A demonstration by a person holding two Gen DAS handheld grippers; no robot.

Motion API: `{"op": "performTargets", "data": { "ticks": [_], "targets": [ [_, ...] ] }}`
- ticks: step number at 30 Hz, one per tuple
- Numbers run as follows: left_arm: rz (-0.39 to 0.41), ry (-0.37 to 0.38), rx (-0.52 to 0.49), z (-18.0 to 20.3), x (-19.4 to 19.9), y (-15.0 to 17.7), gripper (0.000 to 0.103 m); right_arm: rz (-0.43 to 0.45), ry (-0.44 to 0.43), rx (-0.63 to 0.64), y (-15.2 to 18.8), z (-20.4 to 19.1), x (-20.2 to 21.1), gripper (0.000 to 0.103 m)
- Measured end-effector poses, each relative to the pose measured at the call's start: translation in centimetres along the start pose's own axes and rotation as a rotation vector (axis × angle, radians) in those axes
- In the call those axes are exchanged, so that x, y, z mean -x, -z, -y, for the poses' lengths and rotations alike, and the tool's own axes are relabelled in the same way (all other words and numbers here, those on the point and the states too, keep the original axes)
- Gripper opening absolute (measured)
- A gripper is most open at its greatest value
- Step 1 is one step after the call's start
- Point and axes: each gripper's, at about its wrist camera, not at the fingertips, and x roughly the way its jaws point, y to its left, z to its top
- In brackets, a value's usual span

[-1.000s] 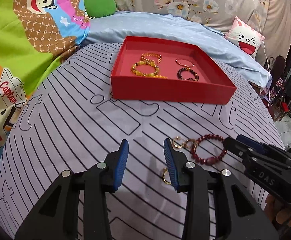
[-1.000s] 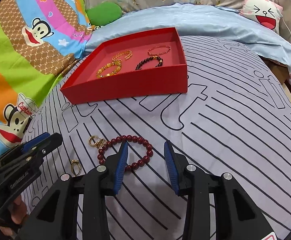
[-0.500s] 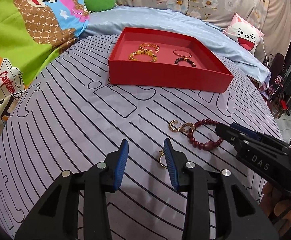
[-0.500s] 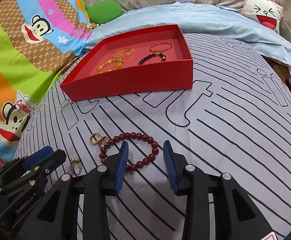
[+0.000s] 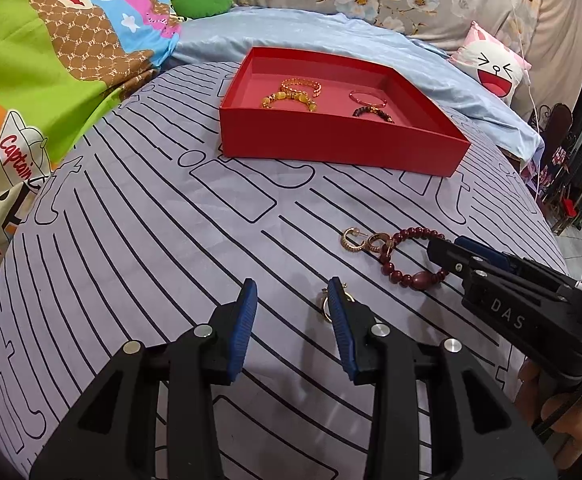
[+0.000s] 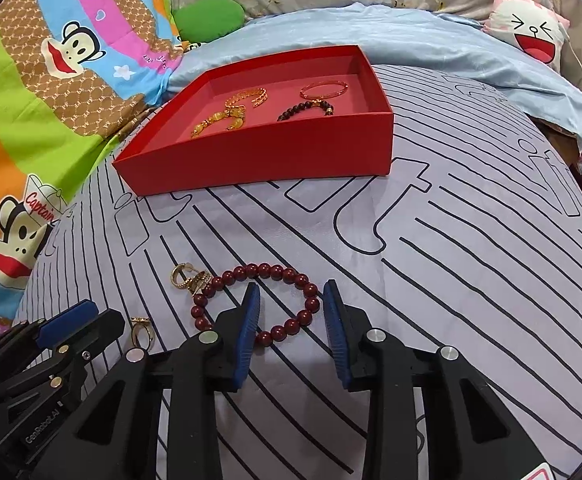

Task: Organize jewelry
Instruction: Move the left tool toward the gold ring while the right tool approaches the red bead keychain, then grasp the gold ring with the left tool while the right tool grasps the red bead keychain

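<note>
The left gripper (image 5: pixel 293 308) is hanging low over the striped grey cloth (image 5: pixel 151 240) with its jaws spread and nothing between them; a small gold ring (image 5: pixel 325 305) is lying just inside its right finger, partly hidden by the blue pad. From the right wrist camera that same ring (image 6: pixel 141 330) is showing clear of the finger, beside the left tool's tip. The right gripper (image 6: pixel 289 312) is also standing released, its fingers straddling the near arc of the dark red bead bracelet (image 6: pixel 267 300) — the beads are lying between the pads, but no pad is pressing them. The left view is showing what the right one is hiding: an oval larger bead (image 5: pixel 421 281) on the bracelet's near side. Gold hoop earrings (image 6: pixel 189 278) are touching the bracelet's left end. Farther back the red tray (image 6: pixel 275 156) is holding four bracelets — two gold, one thin red-gold, one of dark beads.
</note>
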Motion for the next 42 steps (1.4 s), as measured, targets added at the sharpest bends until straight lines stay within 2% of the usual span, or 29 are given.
{"op": "performTargets", "data": {
  "ticks": [5, 9, 19, 25, 35, 38, 40, 42],
  "targets": [
    [-0.007, -0.002, -0.003, 0.0, -0.1, 0.3, 0.035, 0.003, 0.041, 0.024, 0.4, 0.0, 0.1, 0.015],
    [-0.013, -0.004, -0.007, 0.1, -0.2, 0.5, 0.035, 0.006, 0.045, 0.02, 1.0, 0.3, 0.6, 0.01],
    [-0.022, 0.004, -0.022, 0.6, -0.6, 0.9, 0.035, 0.017, 0.05, 0.011, 3.5, 1.0, 2.7, 0.009],
    [-0.014, 0.007, -0.031, 1.0, -0.9, 0.8, 0.04, 0.021, 0.061, 0.023, 5.1, 0.9, 3.9, 0.009],
    [0.013, 0.001, -0.046, 1.5, -1.2, 0.8, 0.04, 0.022, 0.057, 0.021, 5.3, 0.9, 4.0, 0.009],
    [0.023, -0.004, -0.044, 1.4, -1.2, 0.9, 0.029, 0.022, 0.057, 0.021, 5.3, 1.0, 4.0, 0.009],
    [0.023, 0.01, -0.038, 1.1, -1.2, 0.8, 0.019, 0.021, 0.055, 0.02, 5.3, 1.0, 4.0, 0.009],
    [0.023, 0.014, -0.035, 0.9, -1.2, 0.9, 0.013, 0.021, 0.056, 0.021, 5.3, 1.0, 4.0, 0.009]
  ]
}}
